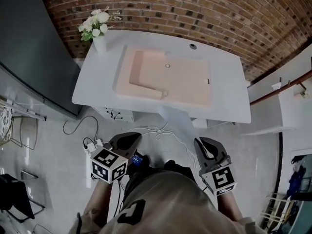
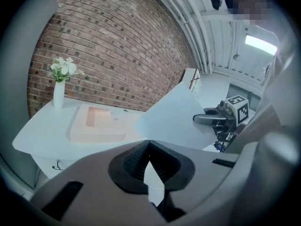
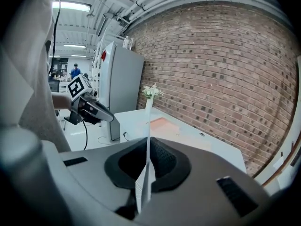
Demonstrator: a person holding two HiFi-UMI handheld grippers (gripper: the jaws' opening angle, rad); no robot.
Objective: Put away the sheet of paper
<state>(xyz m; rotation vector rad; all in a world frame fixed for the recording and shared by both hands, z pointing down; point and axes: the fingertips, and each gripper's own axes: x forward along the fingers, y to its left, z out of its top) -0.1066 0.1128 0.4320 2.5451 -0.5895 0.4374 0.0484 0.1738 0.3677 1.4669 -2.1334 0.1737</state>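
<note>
Head view: both grippers are held low, close to the body and short of the table [image 1: 229, 94]. Left gripper [image 1: 128, 139] and right gripper [image 1: 203, 144] are level with each other, tips aimed at the table. The paper [image 1: 176, 123] spans between them, its far edge reaching the table's near edge. On the table are a peach tray [image 1: 190, 84] and a vase [image 1: 99, 43] at the far left corner.

Left gripper view: left gripper [image 2: 149, 144] is clamped on a paper corner [image 2: 173, 117]. The sheet fans up and right toward the right gripper [image 2: 210, 119]. Table [image 2: 42, 131], tray [image 2: 96, 126] and vase [image 2: 58, 94] are ahead-left.

Right gripper view: right gripper [image 3: 147, 147] is closed on the paper [image 3: 144, 182], seen edge-on as a thin vertical line. Left gripper [image 3: 91, 108] is off to the left, held by a hand. Table [image 3: 129, 119] and tray [image 3: 163, 124] are ahead.
</note>
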